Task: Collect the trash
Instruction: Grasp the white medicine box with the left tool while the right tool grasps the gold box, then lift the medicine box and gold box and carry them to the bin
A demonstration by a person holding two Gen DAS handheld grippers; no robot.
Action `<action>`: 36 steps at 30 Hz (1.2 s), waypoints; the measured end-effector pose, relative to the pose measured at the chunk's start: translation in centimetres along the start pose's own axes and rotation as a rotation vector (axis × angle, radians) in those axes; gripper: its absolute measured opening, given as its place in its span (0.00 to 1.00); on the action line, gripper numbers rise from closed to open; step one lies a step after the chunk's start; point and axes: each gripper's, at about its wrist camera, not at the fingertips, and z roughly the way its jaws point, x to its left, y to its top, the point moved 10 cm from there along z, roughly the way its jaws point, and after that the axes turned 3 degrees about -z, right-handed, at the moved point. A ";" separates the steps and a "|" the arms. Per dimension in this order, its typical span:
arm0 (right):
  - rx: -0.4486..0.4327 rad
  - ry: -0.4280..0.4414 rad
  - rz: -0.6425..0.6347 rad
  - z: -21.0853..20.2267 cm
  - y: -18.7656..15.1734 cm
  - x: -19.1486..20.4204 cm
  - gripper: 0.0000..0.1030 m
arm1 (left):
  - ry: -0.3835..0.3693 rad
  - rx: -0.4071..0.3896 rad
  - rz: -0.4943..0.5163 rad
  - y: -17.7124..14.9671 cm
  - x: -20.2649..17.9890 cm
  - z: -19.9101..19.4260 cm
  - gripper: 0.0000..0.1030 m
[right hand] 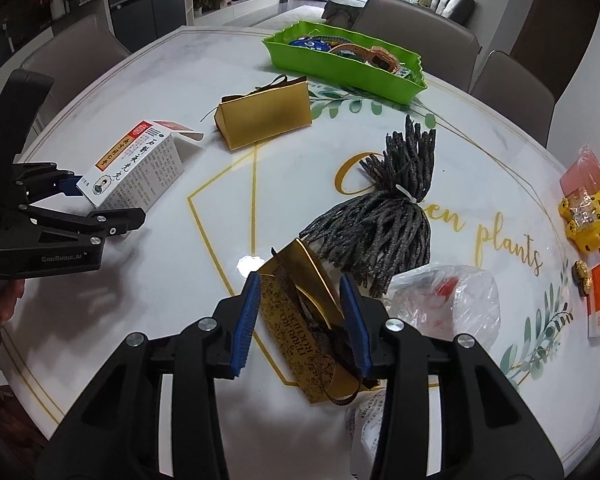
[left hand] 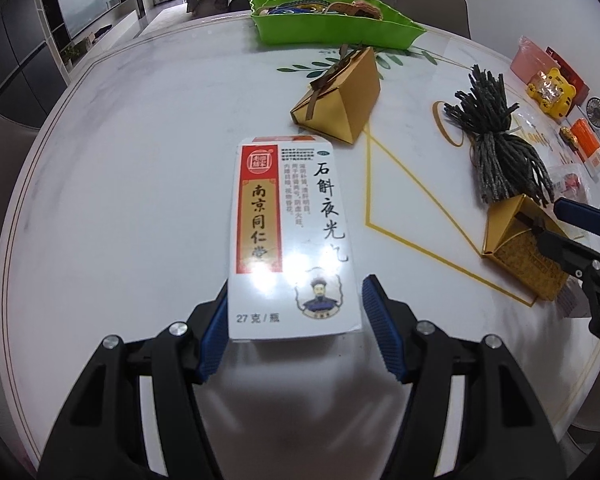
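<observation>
Lying flat on the marble table [left hand: 120, 184], the white medicine box [left hand: 288, 236] is bracketed by the left gripper [left hand: 294, 320] (right pad apart, left contact unclear); the right gripper [right hand: 302, 322] stands open around a gold gift box [right hand: 300, 320].

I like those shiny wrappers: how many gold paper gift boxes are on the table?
2. One gold paper gift box lies near the green plastic tray; the other gold box sits between the right gripper's jaws. More may be hidden.

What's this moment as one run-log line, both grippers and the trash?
task: collect trash | left gripper: straddling white medicine box, grip unclear | right gripper: open around gold gift box | green tray: far side
</observation>
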 end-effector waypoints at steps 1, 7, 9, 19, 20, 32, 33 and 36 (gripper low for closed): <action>0.007 0.005 -0.001 0.1 -0.1 -0.1 0.39 | -0.002 0.001 0.003 0.0 -0.1 0.0 0.61; 0.064 0.021 -0.039 1.3 -1.4 0.3 0.40 | -0.005 0.006 -0.006 -0.1 0.2 0.4 0.61; 0.081 0.029 -0.036 1.8 -2.0 0.5 0.40 | -0.003 0.006 -0.008 -0.1 0.4 0.4 0.61; 0.089 0.021 -0.028 3.2 -3.1 2.6 0.49 | -0.014 -0.006 -0.012 0.7 0.3 1.0 0.59; 0.088 0.020 -0.028 3.3 -3.2 2.9 0.49 | -0.018 -0.008 -0.017 0.8 0.3 1.0 0.57; 0.051 0.088 0.043 2.1 -2.4 5.2 0.46 | -0.045 -0.026 -0.011 0.7 0.4 -0.4 0.47; 0.046 0.091 0.051 1.9 -2.3 5.3 0.46 | -0.044 -0.030 -0.005 0.6 0.4 -0.8 0.47; 0.031 0.102 0.068 1.5 -1.7 5.4 0.46 | -0.036 -0.039 0.004 0.1 0.6 -2.2 0.47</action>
